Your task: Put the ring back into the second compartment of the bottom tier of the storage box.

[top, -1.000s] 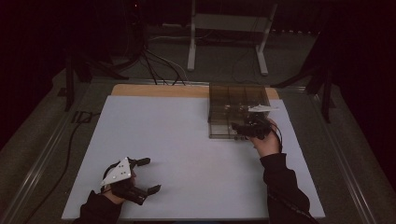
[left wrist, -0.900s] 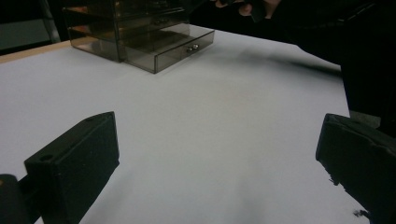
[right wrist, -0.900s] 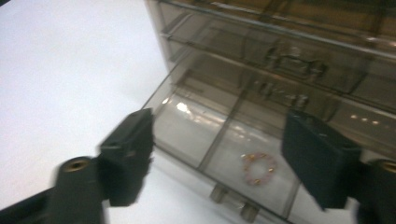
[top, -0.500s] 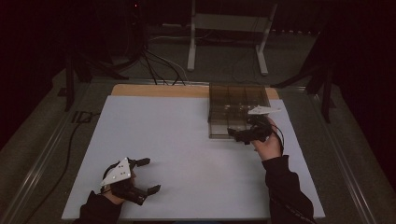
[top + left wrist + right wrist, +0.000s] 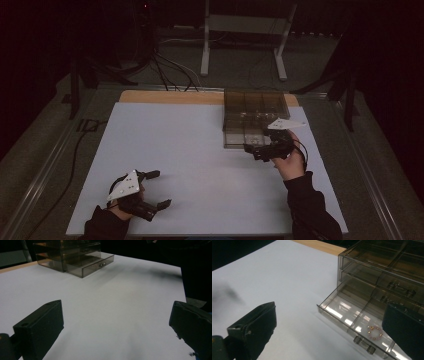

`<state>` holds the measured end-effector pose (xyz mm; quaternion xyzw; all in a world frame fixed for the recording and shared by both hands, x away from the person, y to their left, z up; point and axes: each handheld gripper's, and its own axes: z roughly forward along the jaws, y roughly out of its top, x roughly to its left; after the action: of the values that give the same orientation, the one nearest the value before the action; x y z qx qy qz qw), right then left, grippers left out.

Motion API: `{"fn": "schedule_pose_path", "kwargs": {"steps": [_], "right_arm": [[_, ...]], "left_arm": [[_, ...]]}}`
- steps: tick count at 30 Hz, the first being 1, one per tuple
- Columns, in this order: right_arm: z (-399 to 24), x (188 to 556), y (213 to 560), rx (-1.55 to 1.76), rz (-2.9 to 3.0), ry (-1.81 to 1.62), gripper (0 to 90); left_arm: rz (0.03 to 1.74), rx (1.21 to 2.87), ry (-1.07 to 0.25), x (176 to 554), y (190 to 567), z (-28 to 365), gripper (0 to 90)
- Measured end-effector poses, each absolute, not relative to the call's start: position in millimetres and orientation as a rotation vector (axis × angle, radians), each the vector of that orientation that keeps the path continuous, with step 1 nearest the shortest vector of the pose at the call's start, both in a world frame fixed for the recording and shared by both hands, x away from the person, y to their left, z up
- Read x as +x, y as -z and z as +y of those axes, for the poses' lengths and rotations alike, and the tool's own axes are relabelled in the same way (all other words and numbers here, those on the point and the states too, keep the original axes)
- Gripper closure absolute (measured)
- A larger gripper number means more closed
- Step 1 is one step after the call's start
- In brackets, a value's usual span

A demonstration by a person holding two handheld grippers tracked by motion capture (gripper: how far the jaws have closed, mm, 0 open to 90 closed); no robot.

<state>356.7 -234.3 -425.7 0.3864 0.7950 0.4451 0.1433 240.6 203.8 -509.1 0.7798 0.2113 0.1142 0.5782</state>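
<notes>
While the left gripper is rested near the front left corner of the white table, the right gripper is held at the open bottom drawer of the smoky plastic drawer box in the high view. From the left gripper view, wide-spread empty jaws are seen, with the box well apart across the table. From the right gripper view, jaws are likewise spread wide and empty above the drawer, in which a small beaded bracelet is lying near the knobbed front. The drawer is judged already pulled out; next, a careful lowering and pinch on the bracelet seems called for.
</notes>
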Motion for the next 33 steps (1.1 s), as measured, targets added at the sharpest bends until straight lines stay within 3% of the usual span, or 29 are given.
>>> {"fn": "schedule_pose_path", "kwargs": {"steps": [33], "right_arm": [[-276, 295, 466, 1.096, 2.261, -1.359, 0.0]], "left_arm": [[0.487, 1.828, -0.266, 240, 509, 204, 0.6]]}}
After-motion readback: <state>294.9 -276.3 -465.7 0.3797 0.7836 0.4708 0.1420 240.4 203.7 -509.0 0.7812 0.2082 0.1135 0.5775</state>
